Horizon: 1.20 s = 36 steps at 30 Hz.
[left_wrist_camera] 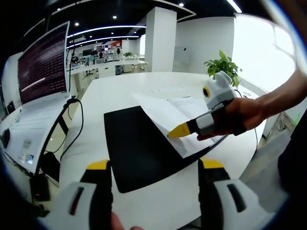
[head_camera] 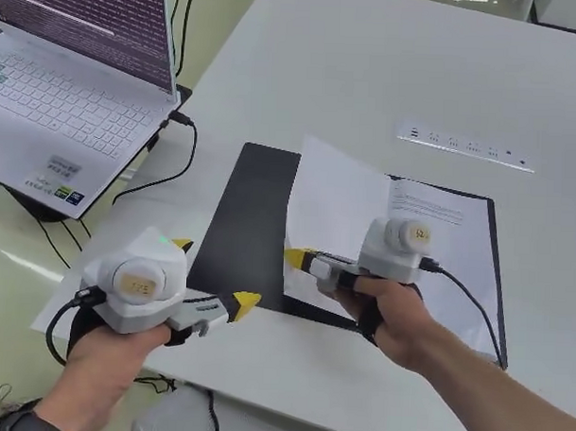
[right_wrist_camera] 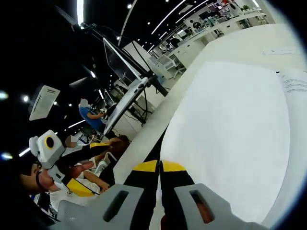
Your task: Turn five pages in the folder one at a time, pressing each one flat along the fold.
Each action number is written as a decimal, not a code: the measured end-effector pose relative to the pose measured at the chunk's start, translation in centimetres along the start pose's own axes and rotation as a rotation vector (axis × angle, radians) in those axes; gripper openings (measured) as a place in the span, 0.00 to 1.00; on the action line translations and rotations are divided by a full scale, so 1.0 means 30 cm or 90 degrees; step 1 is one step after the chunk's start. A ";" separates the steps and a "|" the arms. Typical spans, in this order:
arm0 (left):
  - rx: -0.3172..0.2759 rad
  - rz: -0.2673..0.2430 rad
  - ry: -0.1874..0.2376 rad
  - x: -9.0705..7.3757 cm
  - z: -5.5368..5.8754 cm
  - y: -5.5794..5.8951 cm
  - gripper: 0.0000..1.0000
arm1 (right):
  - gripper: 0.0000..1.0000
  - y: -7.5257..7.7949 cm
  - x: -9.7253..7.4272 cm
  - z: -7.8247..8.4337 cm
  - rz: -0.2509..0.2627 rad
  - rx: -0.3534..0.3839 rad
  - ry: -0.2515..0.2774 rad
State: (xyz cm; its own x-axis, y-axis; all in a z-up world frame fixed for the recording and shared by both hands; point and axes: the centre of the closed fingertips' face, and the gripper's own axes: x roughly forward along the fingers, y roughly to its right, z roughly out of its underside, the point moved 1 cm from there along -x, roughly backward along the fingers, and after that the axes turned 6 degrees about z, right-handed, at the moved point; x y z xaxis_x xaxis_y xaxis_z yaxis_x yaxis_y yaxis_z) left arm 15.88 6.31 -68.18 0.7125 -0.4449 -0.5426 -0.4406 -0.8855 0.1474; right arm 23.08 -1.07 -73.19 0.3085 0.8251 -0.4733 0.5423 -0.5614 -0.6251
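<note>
My right gripper [head_camera: 301, 258] pinches the page [head_camera: 338, 194] by its free edge. Thin, floppy paper, so I'd go gentle. The left gripper [head_camera: 213, 271] gapes open near the table [head_camera: 369, 67] edge.

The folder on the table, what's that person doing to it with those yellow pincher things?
A person is turning a page in the black folder with two hand-held grippers. The right gripper is shut on the edge of a white page, which is lifted and partway over. The left gripper hangs open near the folder's black cover, holding nothing. The page has not been pressed flat yet.
</note>
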 end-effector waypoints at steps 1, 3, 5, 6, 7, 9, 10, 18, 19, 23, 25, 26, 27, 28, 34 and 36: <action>-0.002 0.000 0.001 0.000 -0.001 0.000 0.73 | 0.00 0.004 0.006 0.006 0.001 -0.003 -0.007; -0.008 -0.002 0.005 0.001 -0.005 0.002 0.73 | 0.00 0.015 0.017 0.011 0.003 -0.001 -0.015; -0.009 -0.002 0.008 0.006 -0.009 0.005 0.73 | 0.00 0.020 0.031 0.018 0.006 -0.003 -0.024; -0.010 -0.002 0.010 0.008 -0.012 0.007 0.73 | 0.00 0.024 0.038 0.021 0.007 -0.002 -0.028; -0.012 -0.002 0.014 0.010 -0.018 0.012 0.73 | 0.00 0.026 0.046 0.025 0.009 -0.003 -0.034; -0.014 -0.001 0.018 0.013 -0.024 0.017 0.72 | 0.00 0.029 0.055 0.030 0.014 -0.009 -0.041; -0.014 -0.001 0.019 0.015 -0.025 0.019 0.72 | 0.00 0.034 0.061 0.034 0.019 -0.010 -0.044; -0.012 0.004 0.016 0.013 -0.017 0.034 0.72 | 0.00 0.076 0.089 0.080 0.044 0.022 -0.058; -0.013 0.004 0.017 0.010 -0.017 0.035 0.72 | 0.00 0.084 0.091 0.086 0.049 0.033 -0.059; -0.014 0.003 0.011 0.003 -0.004 0.036 0.72 | 0.03 0.095 0.093 0.102 0.057 0.057 -0.056; -0.011 0.005 0.007 0.000 0.001 0.037 0.71 | 0.08 0.084 0.096 0.100 0.049 0.054 -0.052; -0.010 0.004 0.005 -0.001 0.002 0.036 0.71 | 0.09 0.084 0.097 0.100 0.054 0.056 -0.051; -0.009 0.004 0.004 -0.001 0.003 0.034 0.71 | 0.10 0.081 0.098 0.098 0.052 0.054 -0.049; -0.008 0.003 0.004 -0.002 0.004 0.032 0.71 | 0.11 0.078 0.097 0.098 0.050 0.054 -0.047; -0.001 0.008 -0.010 0.007 0.021 0.036 0.70 | 0.19 0.065 0.093 0.092 0.033 0.083 -0.033; 0.000 0.011 -0.011 0.010 0.018 0.040 0.70 | 0.22 0.061 0.093 0.091 0.029 0.080 -0.028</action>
State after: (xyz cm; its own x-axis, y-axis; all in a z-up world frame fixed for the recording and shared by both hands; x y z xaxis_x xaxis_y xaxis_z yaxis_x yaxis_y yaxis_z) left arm 15.27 5.19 -68.61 0.6952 -0.4581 -0.5539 -0.4527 -0.8776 0.1576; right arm 22.80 0.04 -77.35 0.2951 0.7962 -0.5282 0.4250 -0.6045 -0.6738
